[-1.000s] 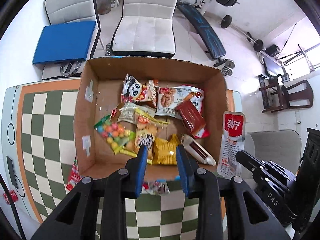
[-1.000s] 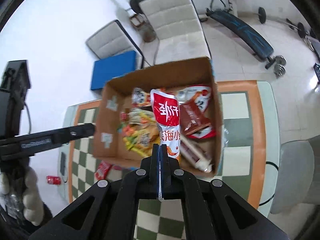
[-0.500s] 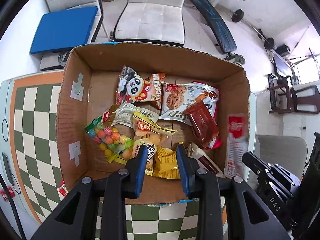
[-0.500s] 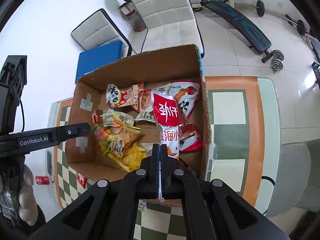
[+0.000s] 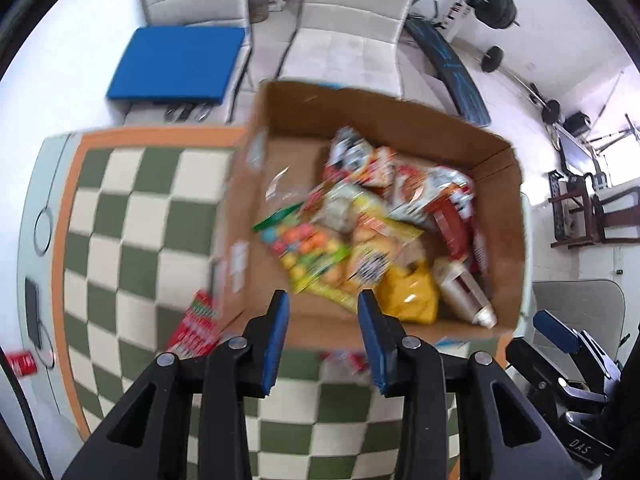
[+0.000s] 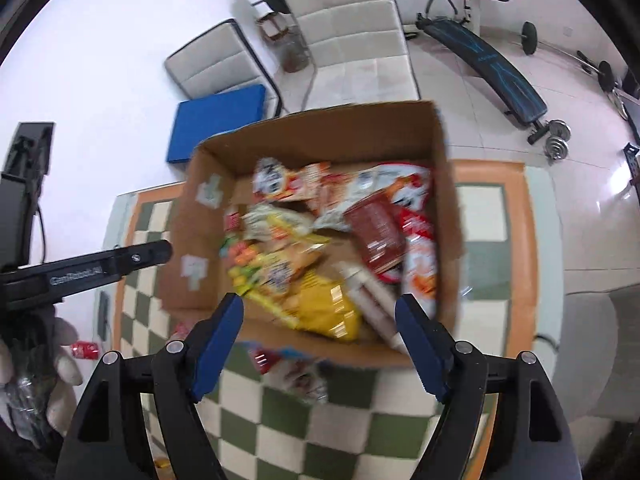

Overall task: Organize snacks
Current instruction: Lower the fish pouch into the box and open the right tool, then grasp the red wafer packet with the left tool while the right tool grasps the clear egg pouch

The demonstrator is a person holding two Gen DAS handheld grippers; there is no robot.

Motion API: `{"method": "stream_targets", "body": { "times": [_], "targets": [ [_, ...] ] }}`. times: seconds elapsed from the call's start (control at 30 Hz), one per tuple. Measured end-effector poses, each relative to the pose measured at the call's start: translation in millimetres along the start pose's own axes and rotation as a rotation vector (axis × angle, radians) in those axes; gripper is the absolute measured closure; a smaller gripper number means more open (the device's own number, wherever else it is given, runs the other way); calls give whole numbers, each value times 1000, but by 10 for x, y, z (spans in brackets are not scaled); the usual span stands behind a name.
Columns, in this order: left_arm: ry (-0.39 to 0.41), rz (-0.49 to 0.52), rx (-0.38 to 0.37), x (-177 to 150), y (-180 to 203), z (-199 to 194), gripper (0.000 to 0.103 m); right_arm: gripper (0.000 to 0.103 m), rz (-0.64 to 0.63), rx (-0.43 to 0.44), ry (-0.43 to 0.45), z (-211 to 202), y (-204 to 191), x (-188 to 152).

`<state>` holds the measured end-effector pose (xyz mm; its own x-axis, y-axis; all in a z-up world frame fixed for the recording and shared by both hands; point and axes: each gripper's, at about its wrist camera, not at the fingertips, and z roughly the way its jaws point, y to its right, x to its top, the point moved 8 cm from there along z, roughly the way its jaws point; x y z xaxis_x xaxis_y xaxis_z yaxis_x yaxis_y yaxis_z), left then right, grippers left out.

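A cardboard box [image 5: 500, 184] [image 6: 320, 136] on the checkered table holds several snack packets. The red-and-white packet [image 6: 420, 264] lies inside it by the right wall, next to a dark red packet [image 6: 376, 236]. My right gripper [image 6: 320, 320] is wide open and empty above the box's near edge. My left gripper [image 5: 322, 320] is open and empty over the box's near left corner. A red packet [image 5: 196, 320] lies on the table left of the box. More packets [image 6: 296, 372] lie in front of the box.
The green-and-white checkered table [image 5: 132, 216] has an orange border. A small red can [image 6: 84, 349] lies at the table's left edge. Two white chairs [image 6: 352, 32] and a blue cushion [image 5: 180, 64] stand beyond the table. A weight bench [image 6: 492, 68] is at far right.
My right gripper has opened and let go of the red-and-white packet, which now lies in the box. My left gripper has swung left, so the box sits further right in its view.
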<state>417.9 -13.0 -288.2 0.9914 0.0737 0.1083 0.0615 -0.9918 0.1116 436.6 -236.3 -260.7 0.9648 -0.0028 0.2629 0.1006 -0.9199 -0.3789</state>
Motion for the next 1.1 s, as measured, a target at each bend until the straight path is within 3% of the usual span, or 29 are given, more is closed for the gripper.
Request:
{"method": "stream_targets", "body": {
  "times": [0.17,0.33,0.47,0.5,0.8,0.87,0.9,1.1],
  "targets": [
    [-54,-72,44,-430,-684,145,70,22,48,25,-43,208,-286,-561],
    [-140,-115,81,-748,-1227,544,70,22,156,22,-119,684,-259,-988],
    [-182,-60,108,-832,-1337,872,70,22,209,3,-163,989,-190,-1192],
    [-193,-45,123,-855,-1353,931,70,22,273,-47,-159,1065,-142,-1232],
    [-273,208,226,-999,-1270,1537,70,22,248,-111,-190,1413,-46,-1360],
    [-264,243,235,-998,-1227,1574,60,22,240,-121,-199,1513,-34,-1361],
    [-264,258,240,-994,-1203,1592,56,22,236,-121,-204,1557,-33,-1357],
    [-246,268,264,-983,-1116,1614,56,23,212,-158,-225,1801,-56,-1338]
  ]
}}
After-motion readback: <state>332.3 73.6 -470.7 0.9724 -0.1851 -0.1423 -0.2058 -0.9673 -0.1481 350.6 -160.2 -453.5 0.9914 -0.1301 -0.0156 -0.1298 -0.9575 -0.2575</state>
